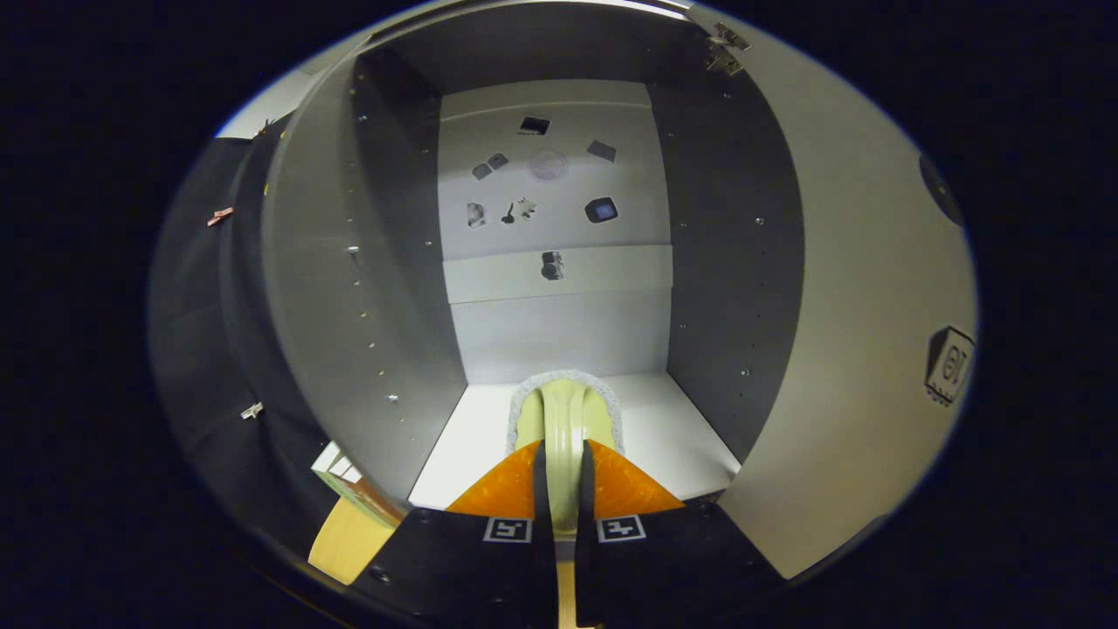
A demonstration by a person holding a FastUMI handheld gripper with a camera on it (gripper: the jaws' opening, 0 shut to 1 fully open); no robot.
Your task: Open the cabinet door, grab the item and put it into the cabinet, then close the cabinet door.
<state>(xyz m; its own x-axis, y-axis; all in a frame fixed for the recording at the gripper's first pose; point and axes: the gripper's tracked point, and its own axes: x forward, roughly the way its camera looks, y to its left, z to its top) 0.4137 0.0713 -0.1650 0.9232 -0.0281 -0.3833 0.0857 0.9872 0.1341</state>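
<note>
1. The tongs (563,476) point straight into an open cabinet (384,262); their two orange fingers (507,489) sit close together with only a narrow gap between them.
2. A pale yellow-green brush (563,419) fills that gap. Its slim handle runs up between the fingers, and both fingers press against its sides, so the tongs are closed on the brush.
3. The head of the brush, edged with a fuzzy whitish rim, sticks out just ahead of the fingertips and hangs over the white cabinet floor (672,437). Whether it touches the floor cannot be told.
4. The cabinet floor spreads out beyond and to both sides of the fingers.
5. Beyond the brush stands the pale back panel (559,323), with a lighter strip across it and several small dark patches higher up; what those patches are is too small to tell.
6. Dark side walls rise to the left and right of the fingers, dotted with small holes and pegs.
7. The cabinet door (865,349) stands swung wide open to the right of the tongs, with a hinge (725,44) at its top corner.
8. Down to the left of the fingers, outside the cabinet, a light wooden surface (345,542) shows, with a small box (345,480) on it.
</note>
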